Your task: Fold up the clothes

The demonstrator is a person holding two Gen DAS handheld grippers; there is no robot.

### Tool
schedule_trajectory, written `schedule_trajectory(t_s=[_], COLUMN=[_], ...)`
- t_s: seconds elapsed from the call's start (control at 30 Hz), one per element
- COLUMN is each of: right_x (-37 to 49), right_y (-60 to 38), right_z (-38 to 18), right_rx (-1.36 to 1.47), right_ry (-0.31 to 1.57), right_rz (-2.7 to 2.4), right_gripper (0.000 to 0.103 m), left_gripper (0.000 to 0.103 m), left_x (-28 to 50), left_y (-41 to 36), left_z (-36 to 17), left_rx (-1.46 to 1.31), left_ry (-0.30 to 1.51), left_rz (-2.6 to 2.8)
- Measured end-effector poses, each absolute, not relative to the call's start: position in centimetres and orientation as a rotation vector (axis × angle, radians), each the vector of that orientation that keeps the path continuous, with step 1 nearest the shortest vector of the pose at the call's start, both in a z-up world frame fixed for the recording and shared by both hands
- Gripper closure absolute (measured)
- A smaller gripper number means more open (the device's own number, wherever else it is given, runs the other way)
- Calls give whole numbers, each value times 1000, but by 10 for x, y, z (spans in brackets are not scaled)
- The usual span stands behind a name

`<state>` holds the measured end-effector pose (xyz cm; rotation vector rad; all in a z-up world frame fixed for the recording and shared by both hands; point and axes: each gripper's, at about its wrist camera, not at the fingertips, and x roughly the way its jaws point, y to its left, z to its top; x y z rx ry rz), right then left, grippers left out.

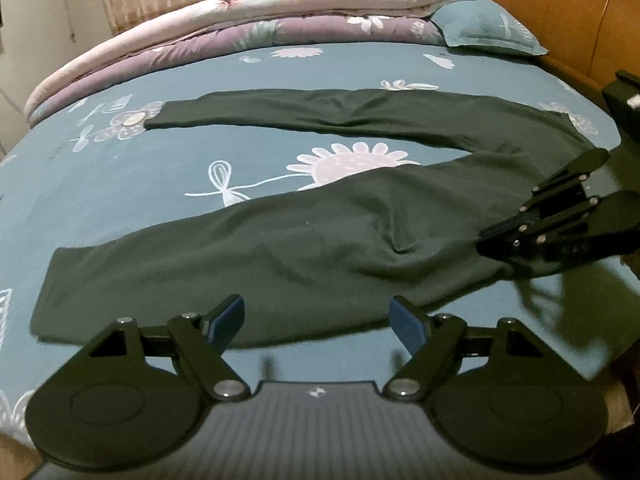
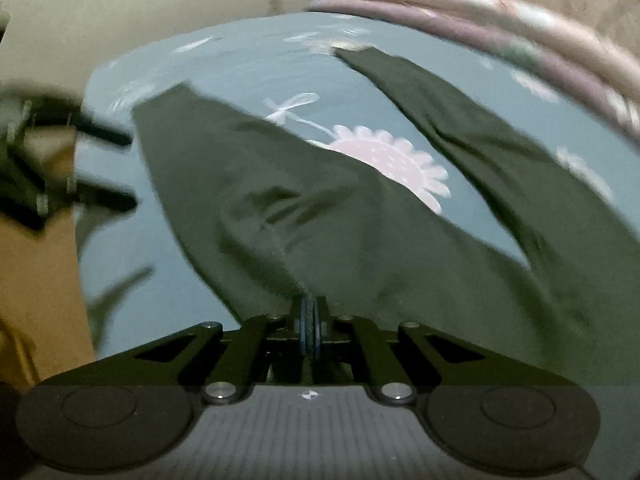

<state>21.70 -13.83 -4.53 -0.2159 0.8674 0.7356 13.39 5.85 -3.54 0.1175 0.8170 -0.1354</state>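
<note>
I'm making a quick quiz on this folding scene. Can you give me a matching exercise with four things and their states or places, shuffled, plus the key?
Things:
1. left hand-held gripper
2. right hand-held gripper
3. dark green trousers
4. folded quilts

States or places:
A. stacked along the far edge of the bed
B. shut on fabric at the waist end
C. open, holding nothing
D. spread flat, legs apart in a V

Pairs: 1-C, 2-B, 3-D, 4-A
</note>
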Motion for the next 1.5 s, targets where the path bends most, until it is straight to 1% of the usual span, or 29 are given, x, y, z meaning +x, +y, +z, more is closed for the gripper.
schedule_trajectory(t_s=[0.17, 0.23, 0.27, 0.33, 0.47, 0.53, 0.67, 0.8, 0.83, 0.97, 1.03, 1.07, 1.1, 1.17, 1.37, 1.47, 1.5], right_x=[232, 227, 224, 209, 167, 146, 123, 127, 129, 135, 138, 140, 141, 145, 160, 160, 159], right_y=[-156, -158, -159, -159, -159, -156, -142, -126, -122, -110, -107, -106, -106, -108, -129, -133, -133], right_z=[-47, -41, -38, -28, -16, -20, -37, -47, -49, -55, -55, -55, -53, -49, -22, -15, -14], right_rx=[9, -1, -10, -120, -398, -555, -756, -820, -833, -889, -918, -922, -905, -860, -592, -539, -542], right_ry=[945, 931, 923, 882, 824, 820, 803, 732, 713, 656, 639, 639, 649, 671, 729, 725, 719], right_rz=[650, 601, 577, 538, 514, 532, 599, 672, 691, 749, 768, 776, 780, 788, 812, 801, 794], right_gripper=[96, 92, 89, 88, 88, 88, 88, 87, 84, 84, 87, 91, 100, 100, 100, 100, 96], left_gripper=[22, 19, 19, 19, 19, 19, 19, 19, 19, 19, 19, 19, 19, 19, 19, 19, 19], left_x=[169, 179, 180, 180, 168, 162, 158, 158, 158, 154, 151, 150, 150, 149, 147, 151, 153], left_y=[71, 77, 81, 85, 84, 76, 46, 12, 6, -16, -24, -26, -30, -37, -58, -61, -58], left_z=[-62, -71, -69, -66, -54, -49, -46, -47, -47, -49, -49, -50, -50, -52, -67, -69, -66], left_rx=[95, 96, 101, 138, 252, 286, 325, 354, 359, 419, 469, 491, 519, 580, 797, 803, 774], left_ry=[855, 875, 871, 873, 819, 806, 784, 773, 772, 758, 728, 719, 705, 684, 593, 551, 560], left_rz=[-208, -222, -243, -276, -378, -448, -602, -669, -683, -706, -697, -689, -676, -651, -574, -517, -513])
